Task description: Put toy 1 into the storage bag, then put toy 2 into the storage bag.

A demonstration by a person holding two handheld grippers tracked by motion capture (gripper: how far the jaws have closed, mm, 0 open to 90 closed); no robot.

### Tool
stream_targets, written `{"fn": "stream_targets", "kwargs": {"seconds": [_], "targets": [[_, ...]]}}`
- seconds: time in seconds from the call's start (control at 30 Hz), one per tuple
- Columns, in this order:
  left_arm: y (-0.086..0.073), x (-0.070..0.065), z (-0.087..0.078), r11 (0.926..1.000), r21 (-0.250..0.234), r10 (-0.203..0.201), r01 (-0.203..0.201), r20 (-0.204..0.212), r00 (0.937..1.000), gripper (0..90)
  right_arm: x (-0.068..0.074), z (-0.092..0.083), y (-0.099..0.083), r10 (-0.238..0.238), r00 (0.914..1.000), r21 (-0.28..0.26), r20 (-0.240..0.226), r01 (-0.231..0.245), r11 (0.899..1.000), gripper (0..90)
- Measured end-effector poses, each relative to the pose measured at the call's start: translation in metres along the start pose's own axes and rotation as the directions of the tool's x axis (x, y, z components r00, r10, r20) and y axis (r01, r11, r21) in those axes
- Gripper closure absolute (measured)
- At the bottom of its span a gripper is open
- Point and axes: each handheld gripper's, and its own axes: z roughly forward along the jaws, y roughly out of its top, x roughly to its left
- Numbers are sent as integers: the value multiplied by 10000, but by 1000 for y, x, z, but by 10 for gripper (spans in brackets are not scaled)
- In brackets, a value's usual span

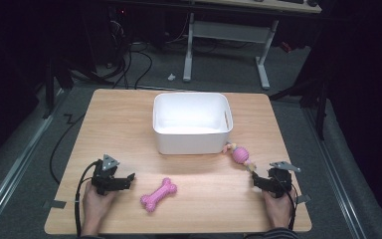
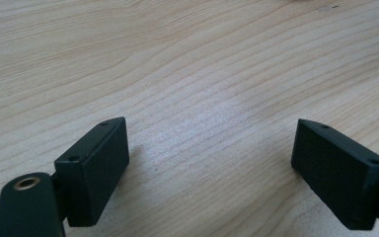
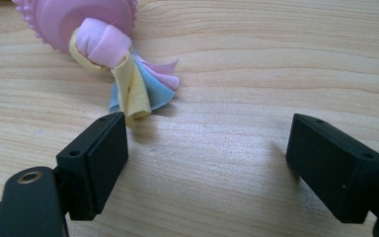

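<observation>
In the high view, the room around the pale wooden counter (image 1: 129, 124) is dark, and the person is cut off at the bottom edge, so just forearms and hands come into frame. The left hand-held gripper (image 1: 124, 181) rests near the front left corner, jaws spread and pointing toward a pink rubber bone-shaped toy (image 1: 158, 194) that lies just beside it, not touched. The right hand-held gripper (image 1: 257, 181) sits near the front right corner, jaws also spread, aimed at a pink knobbly ball toy threaded on a knotted pastel cloth rope (image 1: 239, 155); from here the rope's colours are too small to read. That toy lies just beside the front right corner of a white plastic rectangular bin (image 1: 191, 142) at mid-counter.

The left gripper view shows two black jaws wide apart over bare wood grain, nothing between them.

The right gripper view cuts the ball off at the top edge, but shows its studded rim, a pink knot, and yellow, blue and pink frayed ends; the yellow end reaches the tip of one jaw, and contact cannot be told. The jaws stand wide apart, gripping nothing.
</observation>
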Motion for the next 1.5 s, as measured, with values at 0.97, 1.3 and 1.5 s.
{"fn": "stream_targets", "kwargs": {"seconds": [0.97,1.3,1.5], "targets": [[0,-3,-1,10000,-3,95,-95,144,9999,160,2,0,1,18,10000,-64,-7,-19,10000,216],[8,-10,-1,9999,146,54,-59,304,9995,197,2,0,1,-111,9999,-83,-121,110,9999,217],[17,-17,-5,9997,-199,133,-126,367,9992,228,3,0,1,-172,9997,-91,-168,171,9998,219]]}}
